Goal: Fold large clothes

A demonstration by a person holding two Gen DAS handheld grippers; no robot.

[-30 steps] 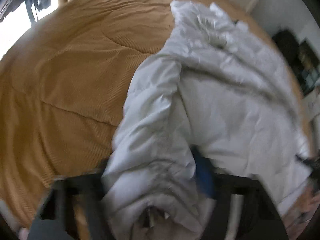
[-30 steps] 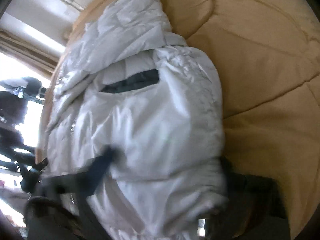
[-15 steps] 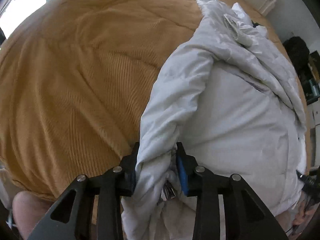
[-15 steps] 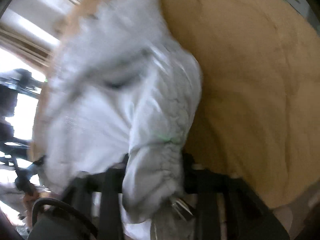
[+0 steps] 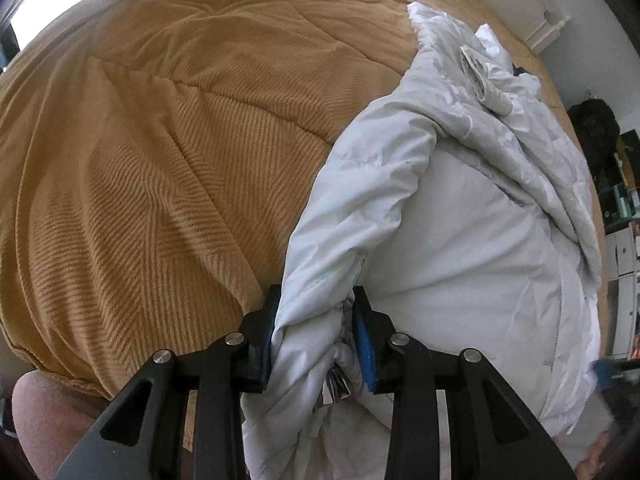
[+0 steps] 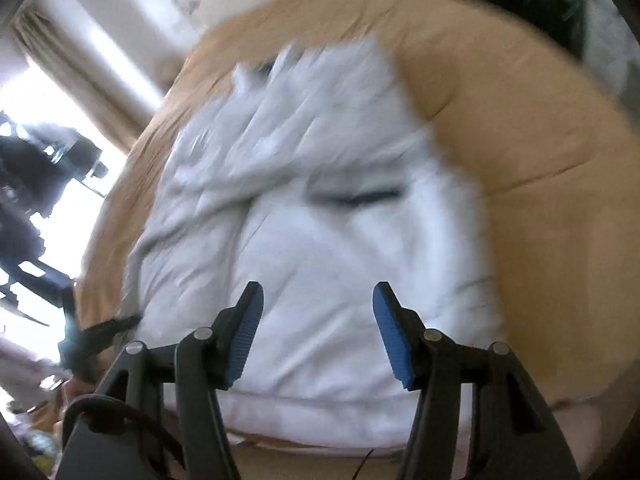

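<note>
A white puffer jacket (image 5: 460,240) lies on a bed with a mustard ribbed duvet (image 5: 160,160). My left gripper (image 5: 316,332) is shut on the jacket's left sleeve near the cuff, at the bed's near edge. In the right wrist view the jacket (image 6: 320,240) lies spread and blurred by motion, a dark slit across its chest. My right gripper (image 6: 318,328) is open and empty, hovering above the jacket's near hem. The left gripper also shows in the right wrist view (image 6: 100,336), at the jacket's left side.
The duvet (image 6: 540,160) spreads wide to the left and right of the jacket. A bright window with curtains (image 6: 80,80) is at the left. Shelving and dark items (image 5: 616,200) stand beyond the bed's right side. A knee (image 5: 48,420) is at the lower left.
My right gripper has let go of the right sleeve, opened and pulled back above the hem. My left gripper still holds the left sleeve and has drawn it toward the bed's near edge.
</note>
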